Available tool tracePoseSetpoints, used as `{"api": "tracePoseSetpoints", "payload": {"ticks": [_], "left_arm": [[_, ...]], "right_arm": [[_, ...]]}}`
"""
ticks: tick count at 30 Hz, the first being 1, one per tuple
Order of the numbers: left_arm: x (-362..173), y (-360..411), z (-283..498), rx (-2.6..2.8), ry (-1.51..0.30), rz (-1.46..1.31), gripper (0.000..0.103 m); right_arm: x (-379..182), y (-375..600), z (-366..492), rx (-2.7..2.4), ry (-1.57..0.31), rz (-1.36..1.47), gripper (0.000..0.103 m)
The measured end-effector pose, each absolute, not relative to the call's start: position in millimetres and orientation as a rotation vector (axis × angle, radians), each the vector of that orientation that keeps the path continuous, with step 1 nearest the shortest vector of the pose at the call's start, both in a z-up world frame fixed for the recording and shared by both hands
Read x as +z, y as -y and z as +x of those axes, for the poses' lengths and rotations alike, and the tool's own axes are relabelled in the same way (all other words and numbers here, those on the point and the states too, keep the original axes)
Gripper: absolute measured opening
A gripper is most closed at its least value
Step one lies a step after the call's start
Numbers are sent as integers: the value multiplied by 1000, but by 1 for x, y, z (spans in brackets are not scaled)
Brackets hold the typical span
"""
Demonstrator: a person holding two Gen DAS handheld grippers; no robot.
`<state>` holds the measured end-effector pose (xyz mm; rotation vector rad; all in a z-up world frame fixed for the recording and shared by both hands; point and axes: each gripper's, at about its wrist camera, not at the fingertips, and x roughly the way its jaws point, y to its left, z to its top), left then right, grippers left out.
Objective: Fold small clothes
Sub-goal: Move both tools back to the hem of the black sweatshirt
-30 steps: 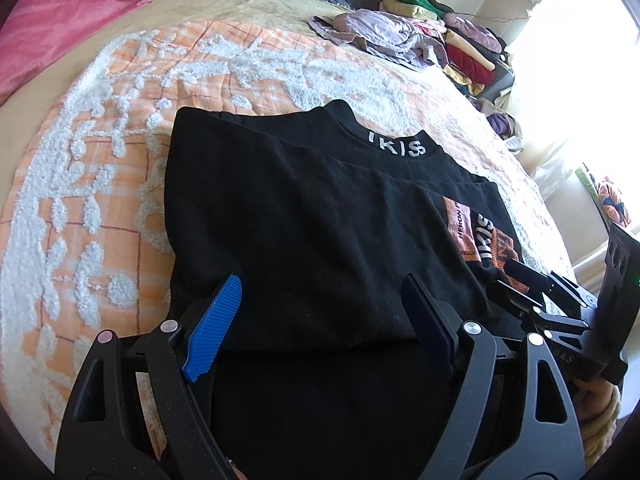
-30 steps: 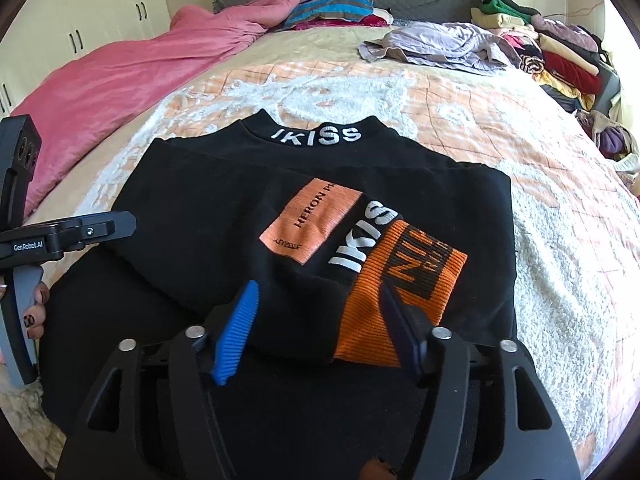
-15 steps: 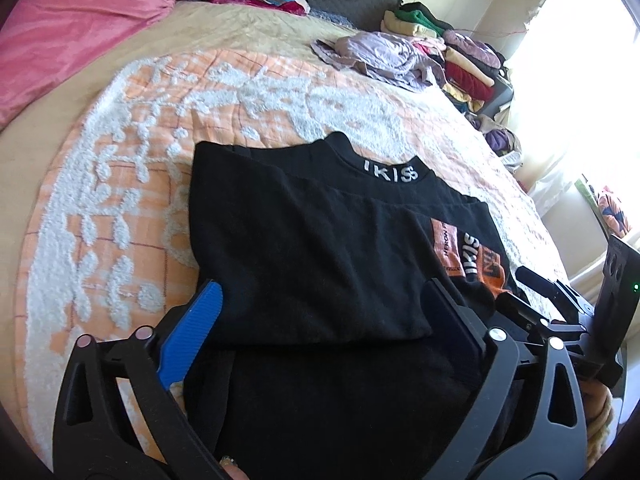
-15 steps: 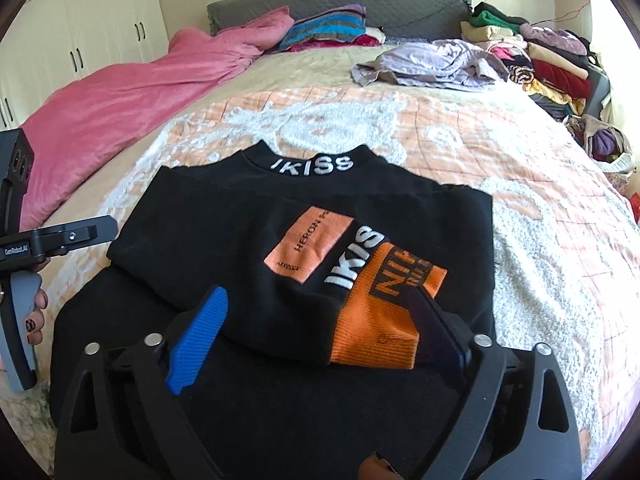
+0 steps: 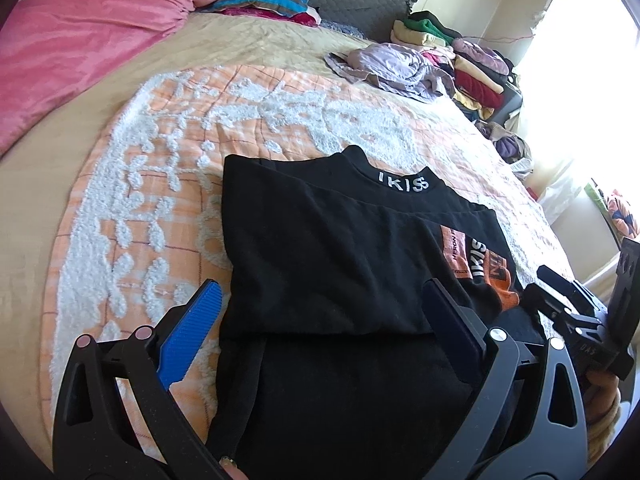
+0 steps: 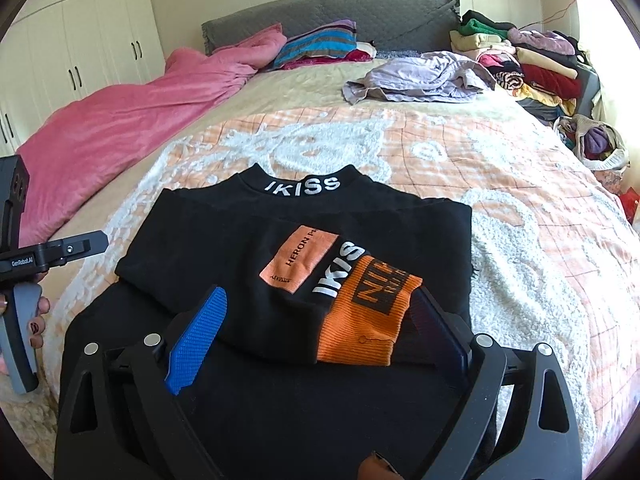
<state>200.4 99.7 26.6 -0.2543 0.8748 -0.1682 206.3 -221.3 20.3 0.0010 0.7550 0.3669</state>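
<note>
Looking steeply down from close above the folded black top (image 5: 340,264), side by side, both sharing its collar (image 6: 302,186).

- One black top (image 6: 224,236) is seen on the bed; three "IKISS" prints can be made out on it, two in white and one in black on the orange cuff (image 6: 366,322); one orange patch (image 6: 298,258) is counted
- One patterned quilt (image 6: 520,208) is spread beneath; one pink duvet (image 6: 120,120) is heaped at the left
- One lilac garment (image 6: 416,76) is left loose; one striped pillow (image 6: 320,44) is seen at the headboard (image 6: 400,16)
- One pile of folded clothes (image 6: 532,64) is stacked at the right; its pieces cannot be counted
- Two grippers are counted, left gripper (image 5: 320,320) and right gripper (image 6: 320,320); two fingers are borne by each
</note>
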Motion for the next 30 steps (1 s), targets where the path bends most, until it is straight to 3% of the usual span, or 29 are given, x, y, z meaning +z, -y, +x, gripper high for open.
{"api": "tracePoseSetpoints", "payload": {"ticks": [30], "left_arm": [[26, -122, 145, -109, -838, -248, 93]], "right_arm": [[26, 276, 147, 283, -670, 58, 92]]}}
